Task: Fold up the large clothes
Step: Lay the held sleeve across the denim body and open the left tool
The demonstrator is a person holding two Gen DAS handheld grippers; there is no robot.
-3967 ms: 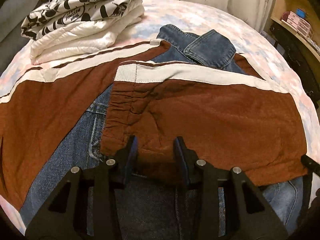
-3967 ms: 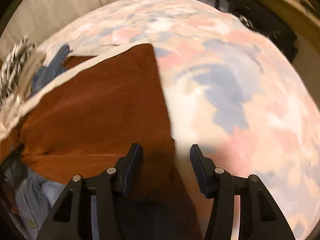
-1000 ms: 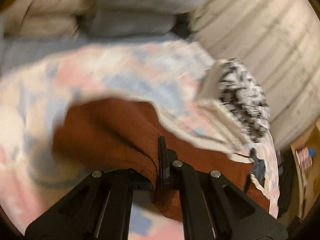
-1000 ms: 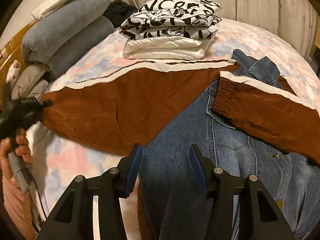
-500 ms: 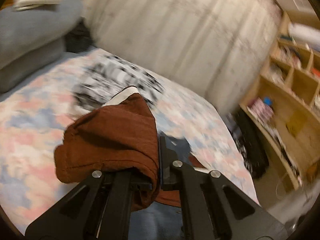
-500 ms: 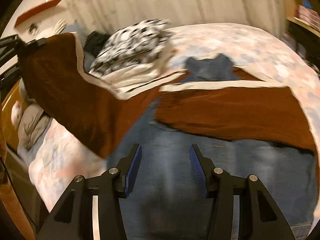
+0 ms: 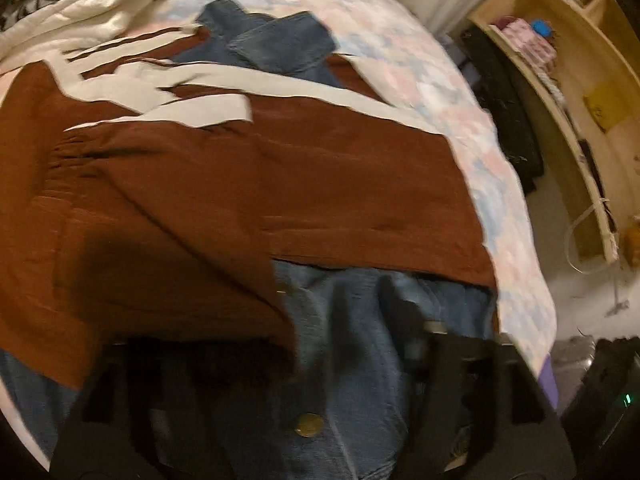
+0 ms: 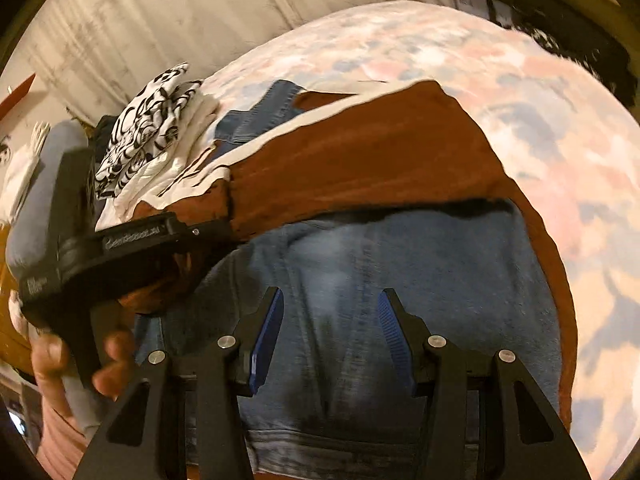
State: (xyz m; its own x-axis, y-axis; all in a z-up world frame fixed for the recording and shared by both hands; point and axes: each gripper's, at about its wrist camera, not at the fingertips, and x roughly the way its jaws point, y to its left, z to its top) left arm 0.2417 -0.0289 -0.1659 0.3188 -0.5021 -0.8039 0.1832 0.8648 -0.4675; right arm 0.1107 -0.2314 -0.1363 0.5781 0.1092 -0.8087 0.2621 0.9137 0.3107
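A denim jacket (image 7: 360, 360) with brown, white-striped sleeves lies on the bed. Both sleeves are folded across its body: one sleeve (image 7: 140, 220) on the left, overlapping the other sleeve (image 7: 360, 184) on the right. My left gripper (image 7: 272, 344) is blurred at the bottom; its jaws are opening, and the left sleeve's lower edge lies loose by its left finger. In the right wrist view the left gripper (image 8: 200, 236), in a hand (image 8: 72, 360), hovers at the sleeve (image 8: 360, 160). My right gripper (image 8: 330, 332) stands open above the denim body (image 8: 400, 264), with nothing between its pads.
A stack of folded clothes (image 7: 80, 8), black-and-white print on top (image 8: 152, 136), sits at the jacket's far left. The patterned bed cover (image 8: 520, 120) shows to the right. Wooden shelves (image 7: 580, 80) and a black bag (image 7: 504, 112) stand beside the bed. Grey pillows (image 8: 36, 184) lie at the left.
The left gripper swung the brown sleeve from the bed's left side over the jacket and parted its jaws; the sleeve now lies on the jacket. The right gripper shifted right over the denim.
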